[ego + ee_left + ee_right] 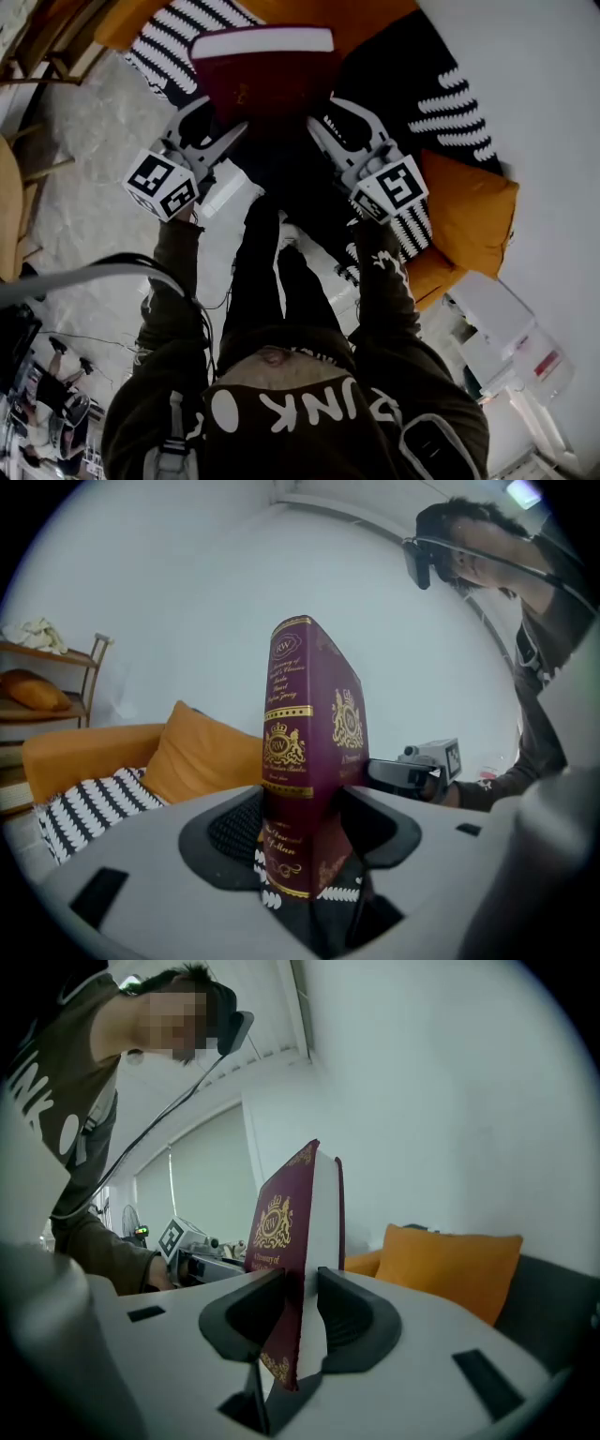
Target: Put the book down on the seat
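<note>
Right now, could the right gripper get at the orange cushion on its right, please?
Probably not: the right gripper is shut on the book, as is the left gripper. The orange cushion lies uncovered, so the way looks free once the book is down.

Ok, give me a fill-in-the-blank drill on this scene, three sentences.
The left gripper is shut on the book at its ____, where the gold lettering runs. The right gripper is shut on the side showing the white ____. The plain cushion is ____ in colour.
Missing words: spine; pages; orange.
</note>
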`<state>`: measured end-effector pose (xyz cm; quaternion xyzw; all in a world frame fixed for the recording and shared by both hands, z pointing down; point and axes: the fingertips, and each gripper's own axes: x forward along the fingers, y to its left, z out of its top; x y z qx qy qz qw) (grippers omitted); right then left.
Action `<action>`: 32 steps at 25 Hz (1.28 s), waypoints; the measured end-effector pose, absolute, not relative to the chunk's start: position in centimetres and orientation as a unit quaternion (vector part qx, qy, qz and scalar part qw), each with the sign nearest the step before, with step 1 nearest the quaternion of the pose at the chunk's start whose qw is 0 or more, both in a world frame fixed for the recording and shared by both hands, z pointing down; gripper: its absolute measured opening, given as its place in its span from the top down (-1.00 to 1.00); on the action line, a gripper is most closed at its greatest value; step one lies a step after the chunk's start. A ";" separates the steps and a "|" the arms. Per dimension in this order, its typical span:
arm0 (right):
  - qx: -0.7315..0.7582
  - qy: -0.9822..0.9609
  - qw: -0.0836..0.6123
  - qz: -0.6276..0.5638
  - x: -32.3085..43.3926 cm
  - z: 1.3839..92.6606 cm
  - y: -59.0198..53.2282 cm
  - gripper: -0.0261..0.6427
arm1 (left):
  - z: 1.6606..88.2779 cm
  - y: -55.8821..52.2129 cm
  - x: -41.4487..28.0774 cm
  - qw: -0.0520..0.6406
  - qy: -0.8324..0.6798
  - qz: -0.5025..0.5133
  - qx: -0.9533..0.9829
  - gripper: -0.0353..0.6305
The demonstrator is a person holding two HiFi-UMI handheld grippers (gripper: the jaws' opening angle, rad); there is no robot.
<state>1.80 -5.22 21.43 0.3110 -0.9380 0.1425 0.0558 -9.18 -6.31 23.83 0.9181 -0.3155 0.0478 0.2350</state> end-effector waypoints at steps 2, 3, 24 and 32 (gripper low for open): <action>0.307 -0.935 0.066 0.165 1.4 25.7 -6.2 0.56 | 28.0 -7.1 -9.6 0.252 -0.317 0.059 0.912 0.14; 0.305 -0.933 0.070 0.177 1.3 28.0 -6.7 0.56 | 30.3 -7.5 -9.8 0.260 -0.317 0.063 0.910 0.14; 0.329 -0.872 0.114 0.344 1.9 58.2 -9.4 0.56 | 60.5 -9.5 -9.4 0.399 -0.302 0.089 0.861 0.13; 0.331 -0.847 0.104 0.403 3.4 60.3 -12.2 0.56 | 61.0 -12.9 -8.8 0.454 -0.306 0.035 0.836 0.11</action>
